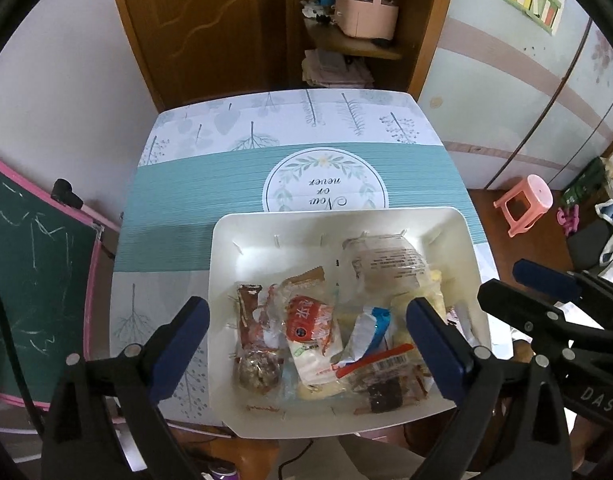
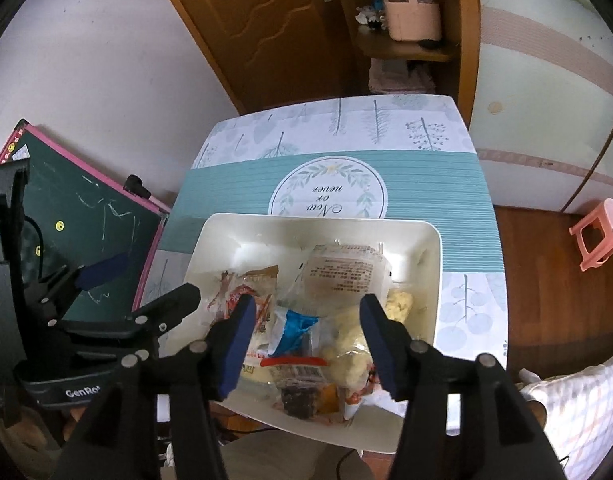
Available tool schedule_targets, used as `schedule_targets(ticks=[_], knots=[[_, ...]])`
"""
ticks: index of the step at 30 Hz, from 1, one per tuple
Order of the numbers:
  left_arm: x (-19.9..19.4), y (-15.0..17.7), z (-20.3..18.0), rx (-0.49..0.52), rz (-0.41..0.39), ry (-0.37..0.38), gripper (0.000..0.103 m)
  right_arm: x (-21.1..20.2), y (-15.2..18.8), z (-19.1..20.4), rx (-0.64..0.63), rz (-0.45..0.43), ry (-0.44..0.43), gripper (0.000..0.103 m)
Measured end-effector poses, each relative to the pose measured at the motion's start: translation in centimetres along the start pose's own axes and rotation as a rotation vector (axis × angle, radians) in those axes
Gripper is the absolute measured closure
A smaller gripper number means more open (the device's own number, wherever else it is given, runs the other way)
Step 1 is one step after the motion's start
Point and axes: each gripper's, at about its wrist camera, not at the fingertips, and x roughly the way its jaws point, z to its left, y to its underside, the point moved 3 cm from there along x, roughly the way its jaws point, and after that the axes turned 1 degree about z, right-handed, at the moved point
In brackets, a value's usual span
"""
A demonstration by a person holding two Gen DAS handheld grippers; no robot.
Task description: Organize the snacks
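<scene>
Tablecloth (image 1: pixel 266 196) medallion (image 1: pixel 324 184) reads "Now or never", inverted. Right gripper (image 1: pixel 594 402) body marked "DAS"; left gripper (image 2: pixel 82 392) body marked "GenRo", partly cut off.

A: How does the left gripper (image 1: pixel 306 338), the black one with blue pads, stand?

B: Pitched steeply downward, its jaws spread wide, nothing pressed between the blue pads (image 1: pixel 436 344).

A: And the right gripper (image 2: pixel 306 346), built the same?

B: Also angled steeply down, jaws parted but narrower than the left's, gripping nothing. Each appears at the edge of the other's view, so they hang close, side by side.
</scene>
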Motion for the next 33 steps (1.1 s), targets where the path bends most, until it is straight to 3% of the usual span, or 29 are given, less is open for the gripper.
schedule_targets(ticks=[9,17,33], knots=[[-3.3,-0.2,-0.6,-0.009,-0.036,0.015,0.005,-2.5,0.3,-0.2,0.028,-0.056,0.043,0.047],[-5.3,0.3,-1.1,-0.015,-0.075,-0.021,0.005,-5.4,0.9,0.4,0.018,-0.133,0.119,0.045],[-6.2,1.3,-0.7,-0.032,-0.087,-0.078,0.005,-6.2,1.8,1.2,-0.002,-0.151,0.121,0.045]])
